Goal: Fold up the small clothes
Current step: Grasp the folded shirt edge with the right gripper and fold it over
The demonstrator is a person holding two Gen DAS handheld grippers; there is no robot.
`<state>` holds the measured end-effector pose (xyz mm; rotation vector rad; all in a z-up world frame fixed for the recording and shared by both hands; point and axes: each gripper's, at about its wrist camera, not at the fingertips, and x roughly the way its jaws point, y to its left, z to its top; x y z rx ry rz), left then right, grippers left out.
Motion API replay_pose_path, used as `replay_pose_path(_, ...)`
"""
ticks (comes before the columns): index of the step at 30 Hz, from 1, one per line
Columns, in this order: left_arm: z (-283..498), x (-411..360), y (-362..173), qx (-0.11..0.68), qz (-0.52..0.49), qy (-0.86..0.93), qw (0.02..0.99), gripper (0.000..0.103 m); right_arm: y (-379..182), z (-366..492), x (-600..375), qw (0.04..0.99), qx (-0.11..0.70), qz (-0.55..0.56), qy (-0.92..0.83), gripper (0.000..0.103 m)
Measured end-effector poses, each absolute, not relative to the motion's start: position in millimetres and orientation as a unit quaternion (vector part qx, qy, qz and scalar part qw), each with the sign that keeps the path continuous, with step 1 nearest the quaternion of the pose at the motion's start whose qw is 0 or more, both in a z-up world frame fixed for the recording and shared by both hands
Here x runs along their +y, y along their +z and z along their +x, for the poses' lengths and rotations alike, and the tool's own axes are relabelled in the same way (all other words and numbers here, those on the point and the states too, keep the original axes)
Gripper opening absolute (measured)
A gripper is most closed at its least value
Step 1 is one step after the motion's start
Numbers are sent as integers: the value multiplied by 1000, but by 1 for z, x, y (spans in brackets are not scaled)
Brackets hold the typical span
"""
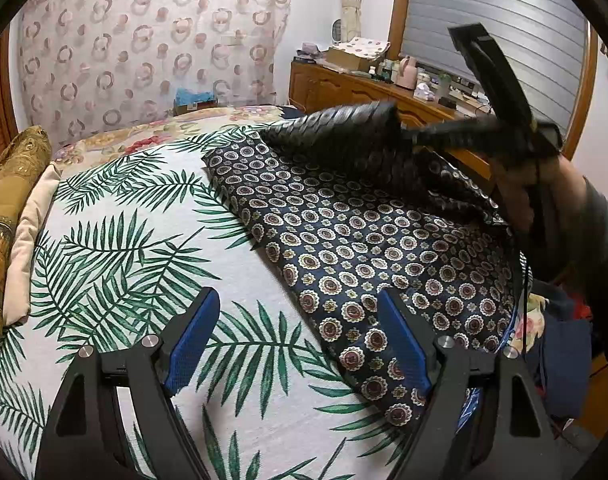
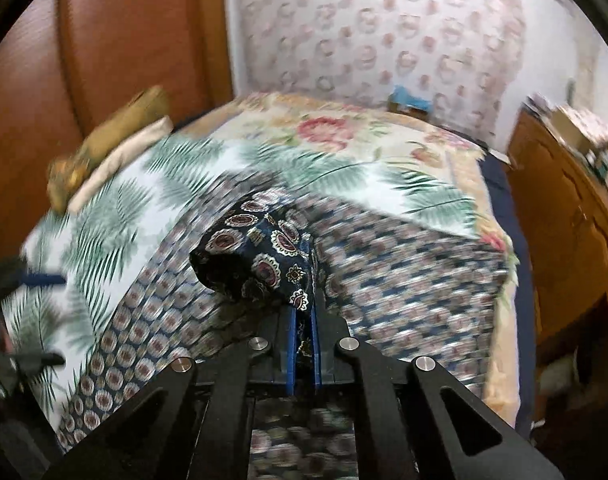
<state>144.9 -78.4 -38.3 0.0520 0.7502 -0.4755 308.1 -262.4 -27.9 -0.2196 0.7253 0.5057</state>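
My right gripper (image 2: pixel 302 312) angles down over the bed (image 2: pixel 115 208), its blue fingers (image 2: pixel 291 344) pinching a raised fold of the dark medallion-print garment (image 2: pixel 259 256); the rest of the cloth lies spread on the palm-leaf bedspread. My left gripper (image 1: pixel 299 336) hangs tilted down above the garment's near edge, fingers spread and holding nothing. From the left wrist, my right hand (image 1: pixel 520 184) and the lifted cloth are smeared. The right view is mostly blurred.
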Motion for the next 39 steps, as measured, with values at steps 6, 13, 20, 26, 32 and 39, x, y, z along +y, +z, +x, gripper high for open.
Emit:
replay_pose_path(6,145,-84,-41,368,26,-231,900,82,-21,346,-302,908,367,-55,194,6)
replay_pose_path(13,144,-90,-42,369,34,-234,899,82,-33,371,-300,915,383,-44,115,13)
replay_pose_path(20,145,-90,-44,370,31,-234,898,82,-32,365,-303,923,372,-28,100,27)
replay_pose_path(26,146,-94,-49,376,32,-231,897,82,-52,366,-287,905,399,-45,138,27)
replay_pose_path(32,146,-93,-52,379,31,-230,896,82,-84,397,-281,889,438,-48,124,34)
replay_pose_path(39,147,-91,-56,382,26,-230,895,82,-87,404,-284,887,436,-47,146,7)
